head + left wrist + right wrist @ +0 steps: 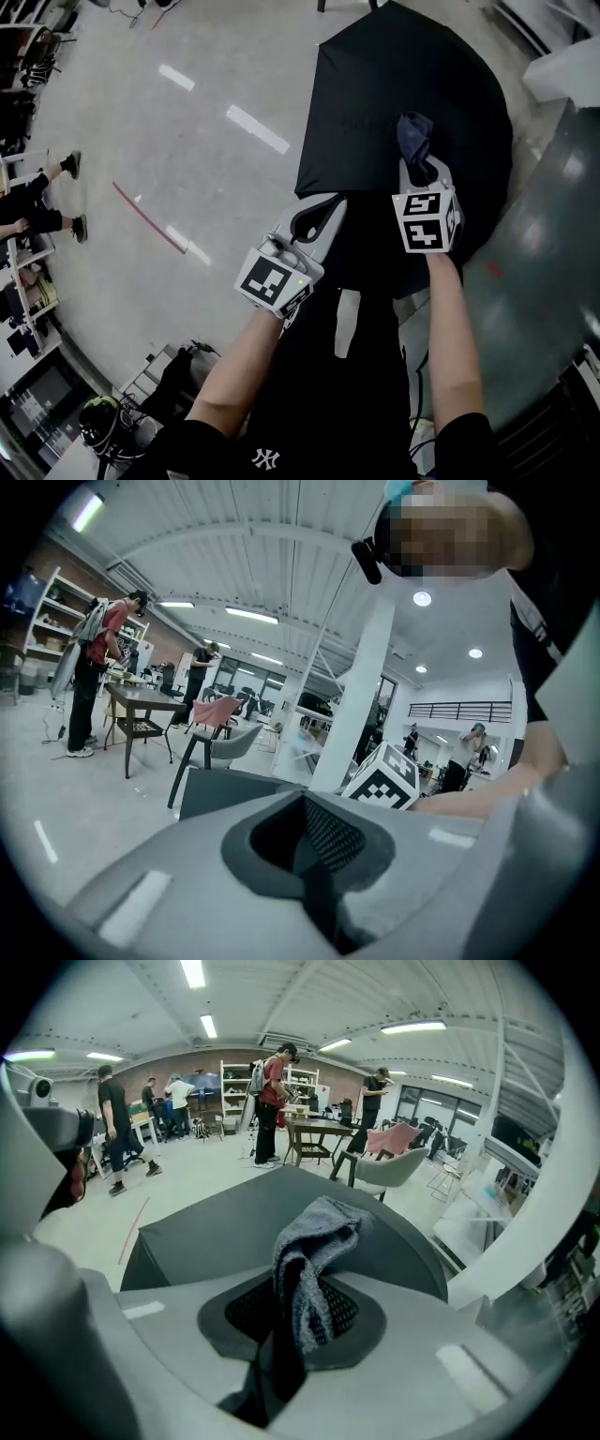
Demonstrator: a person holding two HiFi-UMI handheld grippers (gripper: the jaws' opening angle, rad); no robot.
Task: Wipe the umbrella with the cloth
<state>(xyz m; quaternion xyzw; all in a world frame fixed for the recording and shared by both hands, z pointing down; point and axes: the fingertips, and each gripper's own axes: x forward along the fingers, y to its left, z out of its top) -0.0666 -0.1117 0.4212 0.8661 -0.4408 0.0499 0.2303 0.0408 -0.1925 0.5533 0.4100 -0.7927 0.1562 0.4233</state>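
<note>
An open black fabric umbrella [394, 84] is seen spread dome-up below the person, its canopy set over a pale polished concrete floor [187, 141], with a grey worktop [553, 244] just beside it on the right; whether the canopy rests on the floor or on the worktop's edge cannot be told. The right tongs [424, 173] are held over the near middle of the canopy and are closed on a dark blue-grey terry cloth [415, 141]. In the right gripper view the cloth [314, 1241] is pinched between the meshed pads of the right tongs [300, 1321], its free end standing up and folded over above them, with the umbrella [216, 1227] spread just beyond. The left tongs [330, 202] are placed at the canopy's near left edge. In the left gripper view the left tongs [305, 841] are drawn together on a thin dark fold between the pads, taken to be the canopy's rim, and a flat panel of the umbrella [234, 794] is seen just behind them. A thin red strip [150, 217] lies on the floor, well apart from the umbrella, and in the right gripper view people [272, 1101] are seen standing by tables and shelves far behind.
</note>
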